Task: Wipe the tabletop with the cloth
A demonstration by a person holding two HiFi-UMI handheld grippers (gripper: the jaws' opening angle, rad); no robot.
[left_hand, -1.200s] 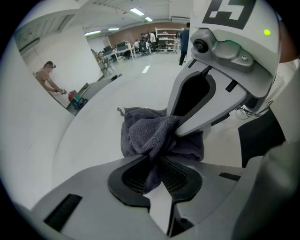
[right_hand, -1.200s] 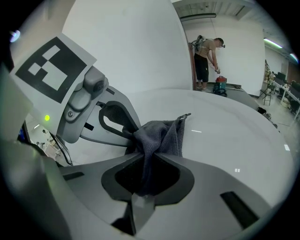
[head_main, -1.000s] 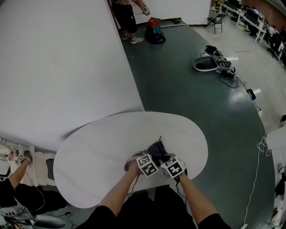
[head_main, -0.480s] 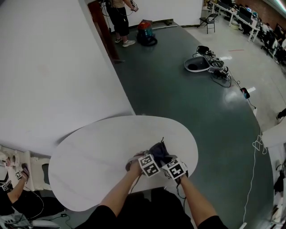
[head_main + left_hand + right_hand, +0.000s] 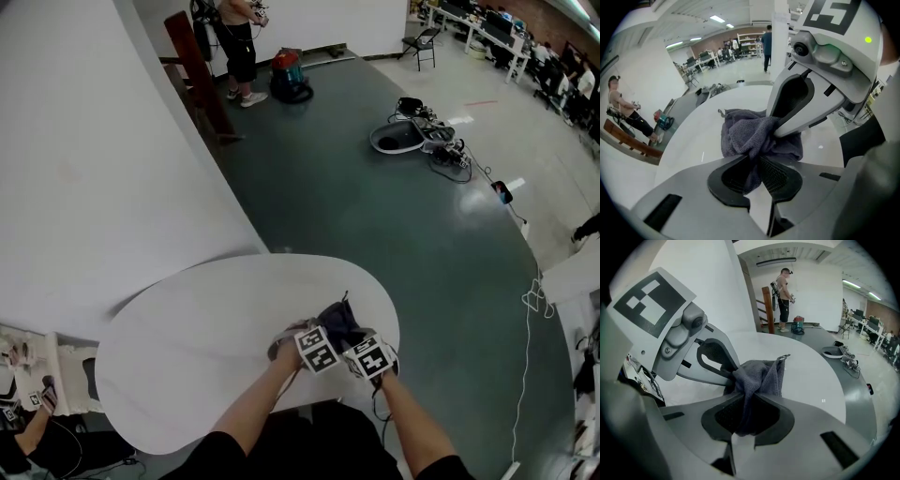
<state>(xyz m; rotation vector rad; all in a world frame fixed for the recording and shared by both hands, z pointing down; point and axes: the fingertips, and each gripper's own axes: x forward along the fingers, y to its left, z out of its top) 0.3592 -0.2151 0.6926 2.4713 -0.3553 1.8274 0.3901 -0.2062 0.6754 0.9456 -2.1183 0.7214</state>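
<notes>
A dark grey cloth point(image 5: 337, 317) lies bunched on the white oval tabletop point(image 5: 197, 337), near its right front edge. My left gripper point(image 5: 319, 341) and right gripper point(image 5: 362, 347) sit side by side over it, their marker cubes facing up. In the left gripper view the cloth point(image 5: 743, 136) is pinched between that gripper's jaws point(image 5: 757, 172), with the right gripper point(image 5: 801, 101) clamped on its far side. The right gripper view shows the same cloth point(image 5: 761, 373) squeezed in the right gripper point(image 5: 746, 416), and the left gripper point(image 5: 710, 359) gripping it on the left.
A tall white wall point(image 5: 103, 159) curves along the table's left and back. Beyond lies dark green floor point(image 5: 375, 216) with a grey device and cables point(image 5: 417, 136), a red and teal machine point(image 5: 286, 75), a wooden frame point(image 5: 192, 75) and a standing person point(image 5: 234, 37).
Both grippers have slid the cloth across the tabletop toward its right edge, staying clamped on it. The head view has swung, showing more floor and the wooden frame.
</notes>
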